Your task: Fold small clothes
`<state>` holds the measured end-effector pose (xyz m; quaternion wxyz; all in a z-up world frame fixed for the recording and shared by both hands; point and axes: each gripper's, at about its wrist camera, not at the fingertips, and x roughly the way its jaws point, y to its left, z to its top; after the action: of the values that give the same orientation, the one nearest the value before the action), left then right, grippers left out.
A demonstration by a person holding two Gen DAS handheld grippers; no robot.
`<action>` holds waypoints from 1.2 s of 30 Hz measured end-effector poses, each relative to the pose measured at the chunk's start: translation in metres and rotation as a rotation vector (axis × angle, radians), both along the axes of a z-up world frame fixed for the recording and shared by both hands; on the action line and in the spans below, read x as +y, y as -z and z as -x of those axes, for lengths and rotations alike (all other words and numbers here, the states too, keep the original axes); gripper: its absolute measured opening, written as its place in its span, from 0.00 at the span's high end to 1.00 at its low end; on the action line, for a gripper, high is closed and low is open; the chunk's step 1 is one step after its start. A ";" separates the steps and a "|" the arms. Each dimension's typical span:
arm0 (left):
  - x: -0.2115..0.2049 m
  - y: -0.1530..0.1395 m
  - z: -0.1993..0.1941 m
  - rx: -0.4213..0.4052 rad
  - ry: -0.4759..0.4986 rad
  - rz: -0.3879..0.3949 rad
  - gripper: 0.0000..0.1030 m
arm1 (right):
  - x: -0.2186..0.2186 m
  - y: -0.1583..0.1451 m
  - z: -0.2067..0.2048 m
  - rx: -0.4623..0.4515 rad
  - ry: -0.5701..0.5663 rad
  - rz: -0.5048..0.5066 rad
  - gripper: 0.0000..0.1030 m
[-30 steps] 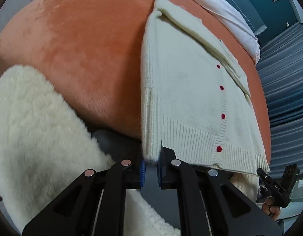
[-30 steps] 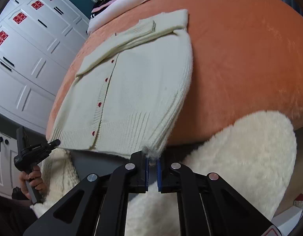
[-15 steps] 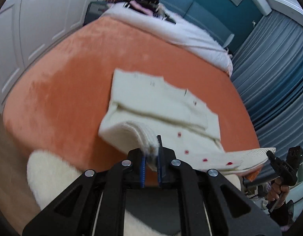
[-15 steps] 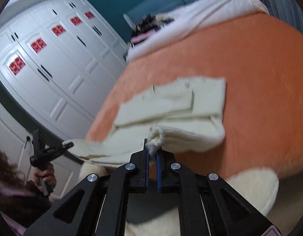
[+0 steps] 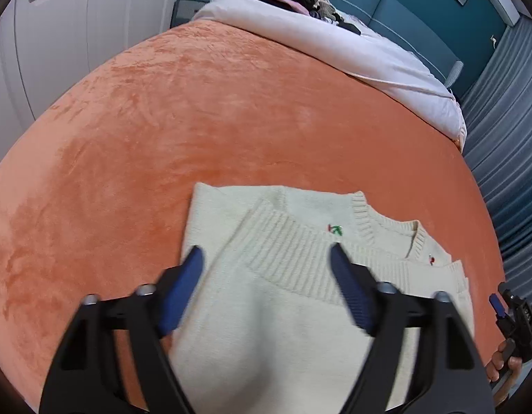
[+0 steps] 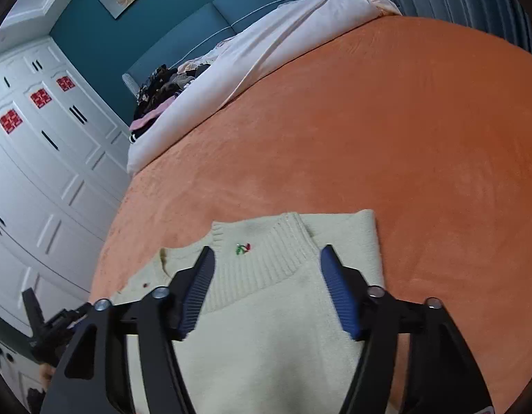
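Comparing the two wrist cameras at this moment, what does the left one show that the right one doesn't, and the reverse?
Only the left wrist view shows the right gripper at its edge. Only the right wrist view shows the red emblems on the wardrobe doors and the left gripper at its edge. Both show the folded cream cardigan on the orange blanket, open jaws above it, and the white duvet.

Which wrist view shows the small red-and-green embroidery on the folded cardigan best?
The right wrist view: the embroidery sits unobstructed, midway between the open fingers, on the cardigan. The left wrist view also shows it, just beyond the fingertip beside it.
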<state>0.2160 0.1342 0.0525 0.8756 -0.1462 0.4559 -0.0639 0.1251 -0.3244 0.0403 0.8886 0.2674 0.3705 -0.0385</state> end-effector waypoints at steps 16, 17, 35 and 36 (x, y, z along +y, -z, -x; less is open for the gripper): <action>-0.011 -0.022 -0.042 -0.033 0.061 0.016 0.89 | -0.005 -0.023 -0.018 -0.105 -0.049 -0.010 0.93; -0.008 -0.022 -0.050 -0.037 0.045 0.013 0.89 | -0.012 -0.018 -0.023 -0.095 -0.026 -0.012 0.93; -0.058 -0.027 0.019 -0.113 0.052 -0.088 0.52 | 0.108 -0.002 -0.009 0.006 -0.201 0.099 0.81; -0.072 -0.026 0.028 -0.101 0.078 -0.051 0.51 | 0.134 0.004 -0.012 0.016 -0.273 0.082 0.81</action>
<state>0.1876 0.0626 0.0785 0.8978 -0.1025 0.4178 -0.0938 0.1369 -0.1899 0.0365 0.8928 0.1777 0.4087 0.0656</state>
